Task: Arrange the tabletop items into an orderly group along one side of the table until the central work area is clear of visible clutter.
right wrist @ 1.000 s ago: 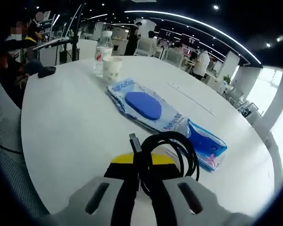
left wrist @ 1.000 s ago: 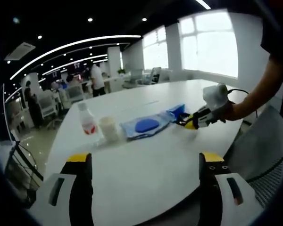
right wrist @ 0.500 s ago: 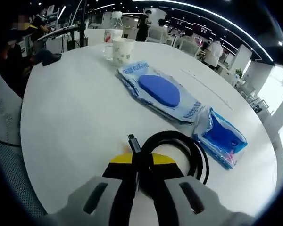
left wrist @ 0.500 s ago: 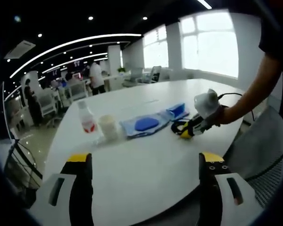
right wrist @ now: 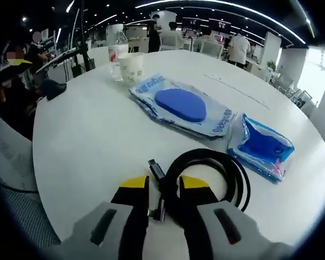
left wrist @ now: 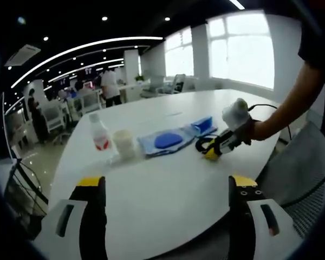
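On table (right wrist: 86, 146) — one cable (right wrist: 206, 173), two packets, one cup (right wrist: 131, 67), one bottle (left wrist: 100, 135).

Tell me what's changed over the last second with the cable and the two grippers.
The right gripper carried the coiled black cable back from beside the small blue pouch toward the table's near side, then parted its jaws, so the coil now lies between them, apparently released. The left gripper stayed open and idle. The wipes pack, paper cup and bottle kept their places.

People (left wrist: 109, 86) stand among office desks (left wrist: 86, 105) behind
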{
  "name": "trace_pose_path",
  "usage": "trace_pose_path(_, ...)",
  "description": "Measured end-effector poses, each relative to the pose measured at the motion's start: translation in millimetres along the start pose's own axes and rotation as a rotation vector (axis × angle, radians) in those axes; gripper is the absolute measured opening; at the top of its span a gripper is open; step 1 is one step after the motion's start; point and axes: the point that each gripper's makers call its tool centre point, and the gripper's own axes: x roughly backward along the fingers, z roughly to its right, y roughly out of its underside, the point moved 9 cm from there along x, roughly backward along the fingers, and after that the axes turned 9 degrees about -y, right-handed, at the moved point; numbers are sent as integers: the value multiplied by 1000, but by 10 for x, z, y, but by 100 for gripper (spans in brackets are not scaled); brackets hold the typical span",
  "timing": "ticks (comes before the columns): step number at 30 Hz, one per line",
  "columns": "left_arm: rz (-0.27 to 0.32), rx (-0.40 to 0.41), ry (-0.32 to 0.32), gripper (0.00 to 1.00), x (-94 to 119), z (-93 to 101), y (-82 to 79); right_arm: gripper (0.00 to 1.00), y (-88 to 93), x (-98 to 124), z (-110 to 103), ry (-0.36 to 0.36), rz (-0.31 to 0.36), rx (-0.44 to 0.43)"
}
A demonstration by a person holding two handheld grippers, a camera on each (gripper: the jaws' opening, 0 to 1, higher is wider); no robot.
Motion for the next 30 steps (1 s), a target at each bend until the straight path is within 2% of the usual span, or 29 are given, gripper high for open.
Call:
trace_pose_path(3,2,-2,0,91,-2,-1,-4,28,-24,85,-41,-3,26,24)
trace_pose_path(9,-19,-6,2,92,-17,11,9,42,-105,355,-91,11,109,22)
trace_pose_path(12,-28,-12,14,92,-26,19,22,51,-151,551,-111,32,180,-19)
trace_pose_path(16,-30,-10,17,93,-33,19,27,58,-140,871,-145,64,224,-55)
trace_pose_path(26,-35,-14,33,95,-32,28,18,73,-22,1438,-286,122,228,38)
trace_pose_path(30,-16,-5,26,96,-30,13,0,78,54,1574,-332,141,235,37)
